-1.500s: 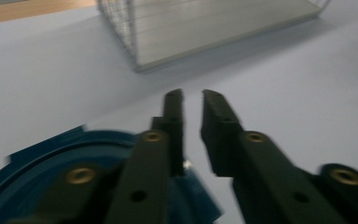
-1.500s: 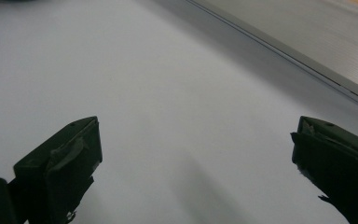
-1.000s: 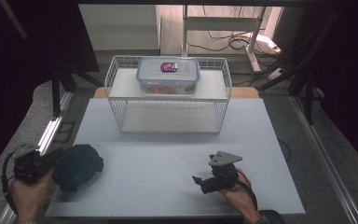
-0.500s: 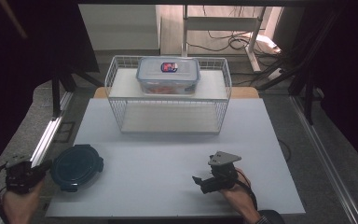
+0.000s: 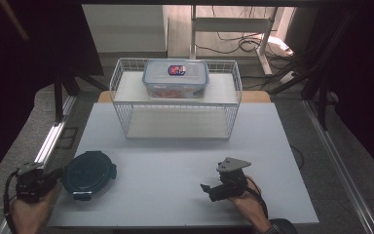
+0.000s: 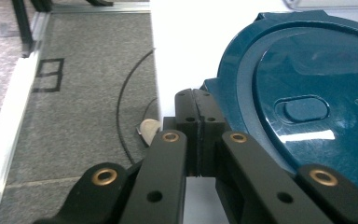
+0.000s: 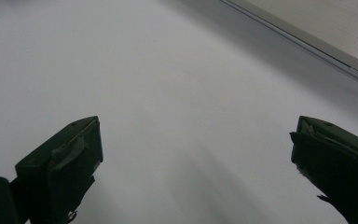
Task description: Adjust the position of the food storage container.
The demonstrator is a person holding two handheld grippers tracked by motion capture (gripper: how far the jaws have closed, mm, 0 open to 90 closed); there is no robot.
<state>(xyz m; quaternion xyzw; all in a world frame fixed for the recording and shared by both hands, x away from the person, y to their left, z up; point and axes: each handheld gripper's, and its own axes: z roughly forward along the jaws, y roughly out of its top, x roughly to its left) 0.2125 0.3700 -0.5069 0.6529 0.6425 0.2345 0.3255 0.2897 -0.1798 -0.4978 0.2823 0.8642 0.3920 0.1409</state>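
Left claw [image 6: 197, 109] apparently touching teal lid [image 6: 307, 88]

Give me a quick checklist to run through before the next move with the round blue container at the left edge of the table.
1. Left claw shut: ok, its jaws are pressed together.
2. Left claw gripping the round blue container: cannot tell; its tips sit at the rim latch, but no part shows between them.
3. Container fully on the white table: ok, though close to the left edge.
4. Right claw free: ok, open with nothing between its jaws.
5. Wire basket clear of both hands: ok, at the far side, with a clear lidded box on its upper shelf.
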